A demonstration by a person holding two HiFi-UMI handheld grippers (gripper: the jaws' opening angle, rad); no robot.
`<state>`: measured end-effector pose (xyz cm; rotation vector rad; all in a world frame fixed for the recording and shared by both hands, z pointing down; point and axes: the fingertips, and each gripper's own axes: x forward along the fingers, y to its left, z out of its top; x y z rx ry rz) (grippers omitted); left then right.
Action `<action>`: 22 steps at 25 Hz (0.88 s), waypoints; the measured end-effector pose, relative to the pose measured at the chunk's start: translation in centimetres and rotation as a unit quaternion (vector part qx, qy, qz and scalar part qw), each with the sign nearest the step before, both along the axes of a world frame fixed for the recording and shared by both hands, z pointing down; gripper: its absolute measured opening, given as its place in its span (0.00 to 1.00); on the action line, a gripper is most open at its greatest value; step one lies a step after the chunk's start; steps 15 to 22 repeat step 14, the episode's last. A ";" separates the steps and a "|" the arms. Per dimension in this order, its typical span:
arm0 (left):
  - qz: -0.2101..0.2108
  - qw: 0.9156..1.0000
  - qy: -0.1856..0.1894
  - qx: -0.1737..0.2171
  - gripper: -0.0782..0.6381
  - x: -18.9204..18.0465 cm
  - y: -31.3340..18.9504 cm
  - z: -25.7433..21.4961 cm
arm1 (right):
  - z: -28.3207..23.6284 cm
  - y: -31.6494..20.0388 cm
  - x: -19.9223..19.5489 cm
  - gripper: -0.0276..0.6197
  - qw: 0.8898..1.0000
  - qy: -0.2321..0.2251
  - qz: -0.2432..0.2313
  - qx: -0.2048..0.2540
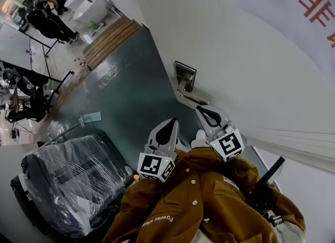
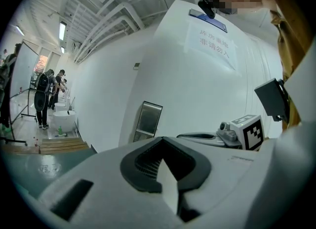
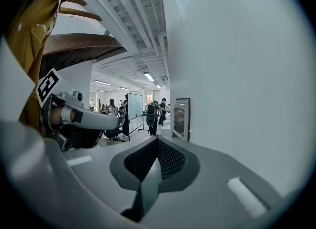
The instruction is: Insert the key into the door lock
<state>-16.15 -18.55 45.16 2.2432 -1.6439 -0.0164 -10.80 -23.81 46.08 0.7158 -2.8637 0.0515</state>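
A metal lock plate point(image 1: 185, 76) with a lever handle point(image 1: 191, 98) sits on the white door point(image 1: 246, 53). Both grippers are held up side by side just short of it. My left gripper point(image 1: 171, 123) is shut, and nothing shows between its jaws. My right gripper point(image 1: 203, 111) is shut too and looks empty; it is the nearer of the two to the handle. No key shows in any view. In the left gripper view the lock plate point(image 2: 148, 120) lies ahead past the closed jaws point(image 2: 161, 142), with the right gripper point(image 2: 217, 136) beside. The right gripper view shows the plate point(image 3: 180, 118) just ahead.
A plastic-wrapped chair point(image 1: 68, 179) stands at lower left on the grey-green floor point(image 1: 125, 90). Wooden steps point(image 1: 110, 36) and white basins point(image 1: 89, 7) lie farther off, with people point(image 1: 49, 11) standing there. A paper notice point(image 2: 210, 45) hangs on the door above.
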 end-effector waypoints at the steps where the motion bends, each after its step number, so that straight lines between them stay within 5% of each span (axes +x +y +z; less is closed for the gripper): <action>1: -0.001 1.000 0.002 0.000 0.11 0.0 0.0 0.0 | 0.0 0.0 0.0 0.05 1.000 0.001 0.000 -0.002; 22: 0.012 1.000 0.009 0.002 0.11 0.6 -1.1 0.1 | 0.0 -0.6 0.5 0.05 1.000 0.001 0.007 -0.007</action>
